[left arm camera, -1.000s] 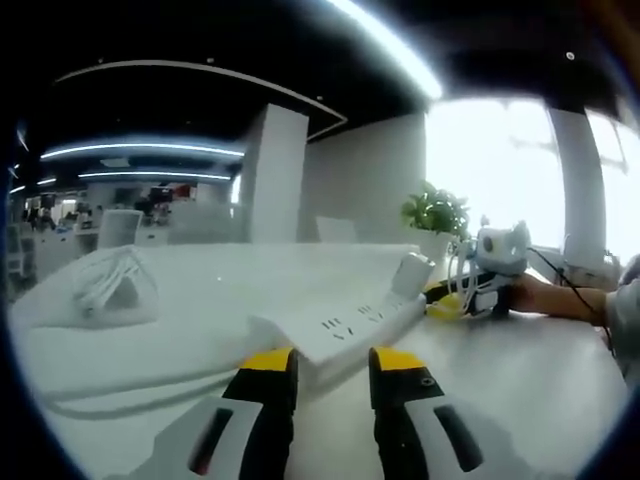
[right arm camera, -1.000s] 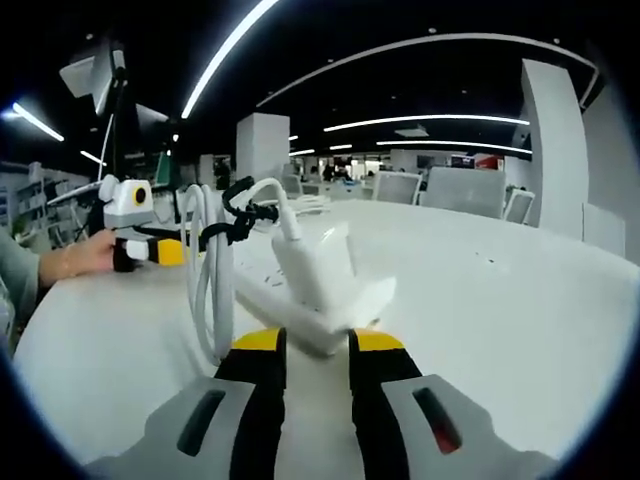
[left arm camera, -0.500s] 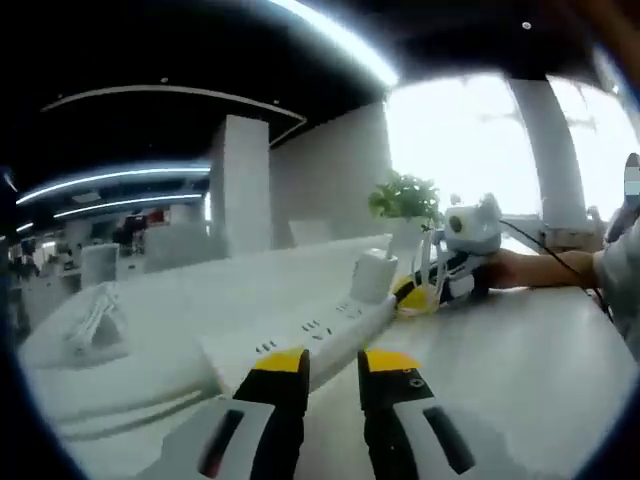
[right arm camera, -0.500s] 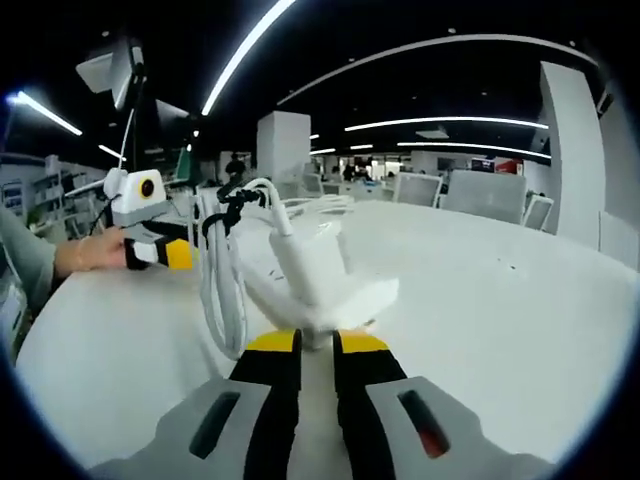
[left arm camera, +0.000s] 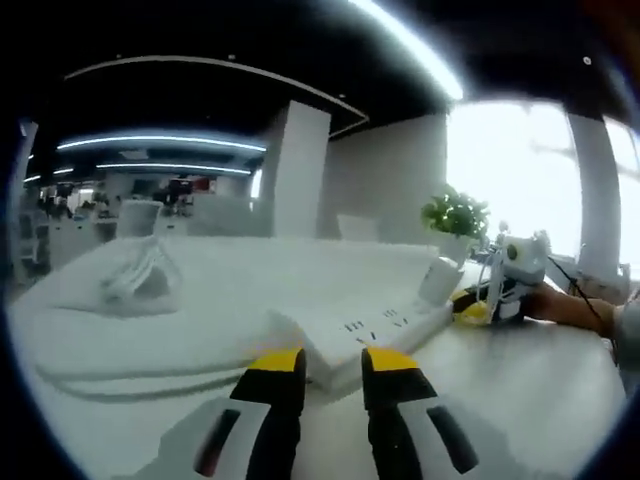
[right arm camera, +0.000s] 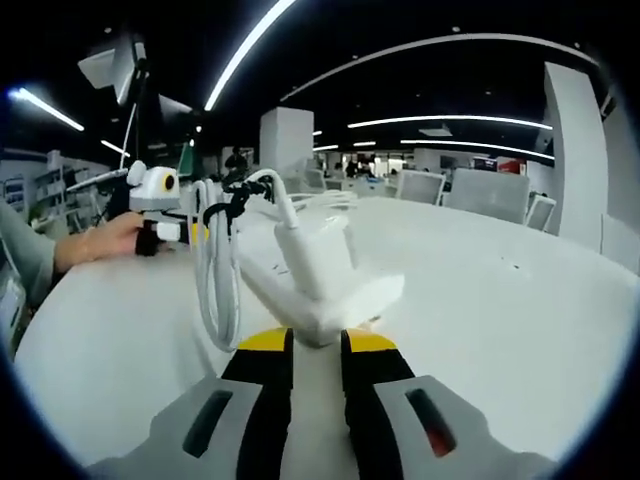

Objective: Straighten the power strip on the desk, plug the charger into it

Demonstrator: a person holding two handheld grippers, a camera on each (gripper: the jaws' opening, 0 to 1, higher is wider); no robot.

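The white power strip (left arm camera: pixel 370 330) lies on the desk (left arm camera: pixel 520 380), one end clamped by the left gripper (left arm camera: pixel 330 362), the other by the right gripper (right arm camera: pixel 316 342). The right gripper view shows the charger (right arm camera: pixel 318 262) seated on the strip (coiled cable (right arm camera: pixel 218 270) beside it).

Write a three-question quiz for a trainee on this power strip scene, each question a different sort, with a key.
1. True or false: the charger already sits on the power strip.
2. Multiple choice: in the right gripper view, the looped white cable hangs on which side of the charger? A) left B) right C) behind it
3. Fill in: in the left gripper view, the potted ___ stands at the far edge of the desk.

Key: 1 true; 2 A; 3 plant.
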